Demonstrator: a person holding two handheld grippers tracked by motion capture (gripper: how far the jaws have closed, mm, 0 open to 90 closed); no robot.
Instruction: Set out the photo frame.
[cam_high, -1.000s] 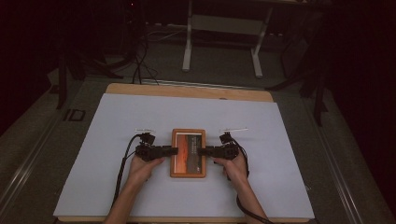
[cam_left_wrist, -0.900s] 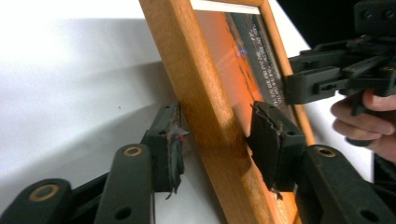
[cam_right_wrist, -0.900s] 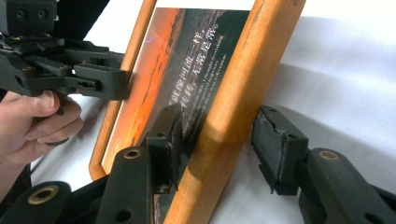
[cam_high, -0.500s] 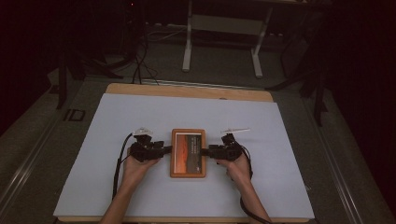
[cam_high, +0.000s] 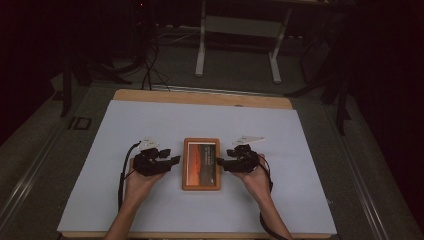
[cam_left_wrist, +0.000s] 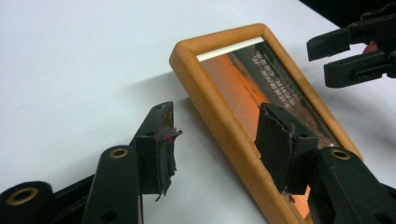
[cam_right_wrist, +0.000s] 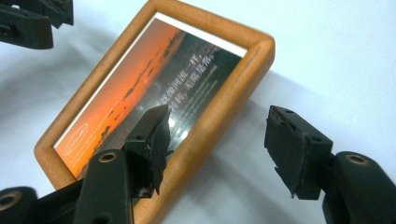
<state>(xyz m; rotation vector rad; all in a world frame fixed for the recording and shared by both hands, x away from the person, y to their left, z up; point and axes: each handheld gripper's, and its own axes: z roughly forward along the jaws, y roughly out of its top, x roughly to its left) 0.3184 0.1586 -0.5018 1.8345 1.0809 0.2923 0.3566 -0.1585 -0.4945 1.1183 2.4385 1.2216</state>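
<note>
Both tools drawn off since before, left tool (cam_high: 172, 161) wide, right tool (cam_high: 220, 162) just opening wide, picture frame (cam_high: 201, 163) flat between them

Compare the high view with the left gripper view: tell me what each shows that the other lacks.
High view alone: both forearms, the whole white table cover, the wooden table edge, the dark floor and a stand behind. Left gripper view alone: the worn, frayed pads of the left gripper, jaws open astride the frame's near rail, and white print on the picture. Shared: the wooden picture frame lying flat, and the right gripper, open.
</note>
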